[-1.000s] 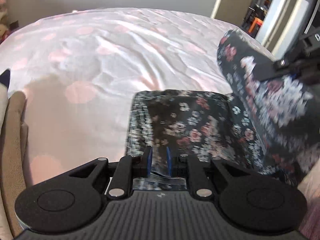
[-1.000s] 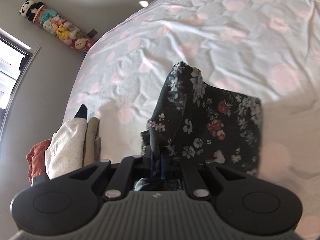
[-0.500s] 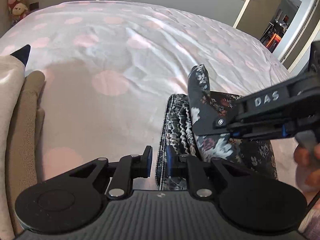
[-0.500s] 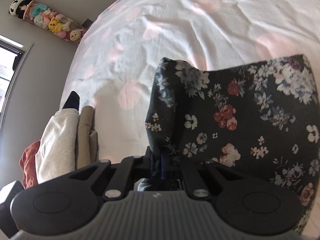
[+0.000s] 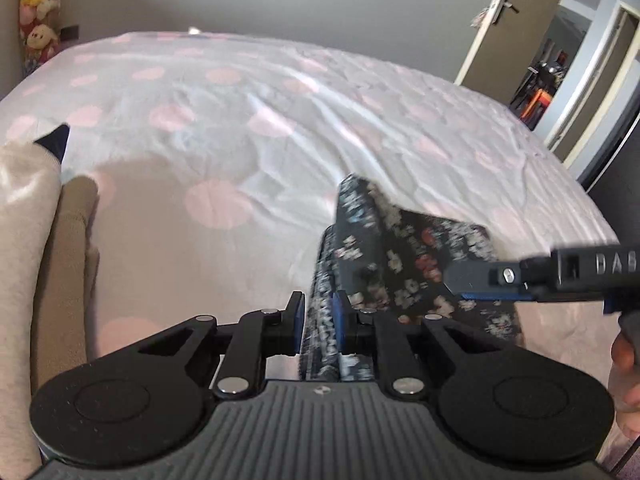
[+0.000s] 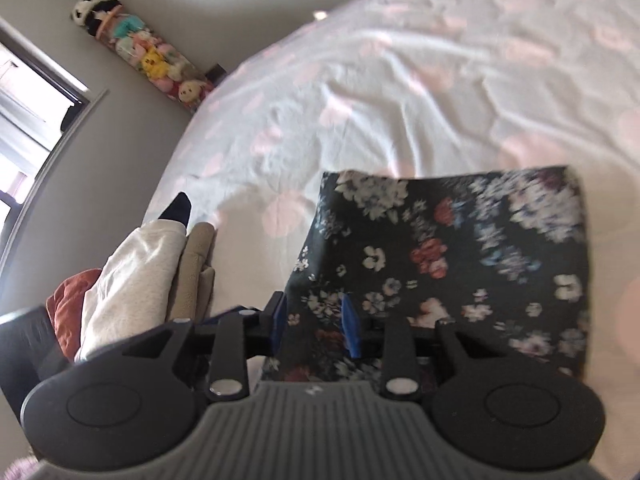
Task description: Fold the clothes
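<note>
swung right gripper (image 6: 314, 322) down, laid the raised flap flat over the floral garment (image 6: 448, 264); jaws opening, cloth loose between the blue pads (image 6: 349, 322). left gripper (image 5: 318, 322) nearly closed, pinching the gathered edge. garment on the polka-dot bedsheet (image 5: 248, 152), near edge, folded to a compact rectangle. judged near done: release, square up, move to the folded stack (image 6: 140, 264) beside it. thin dark floral fabric, shirred edge; sheet wrinkled, stack soft and thick.
</note>
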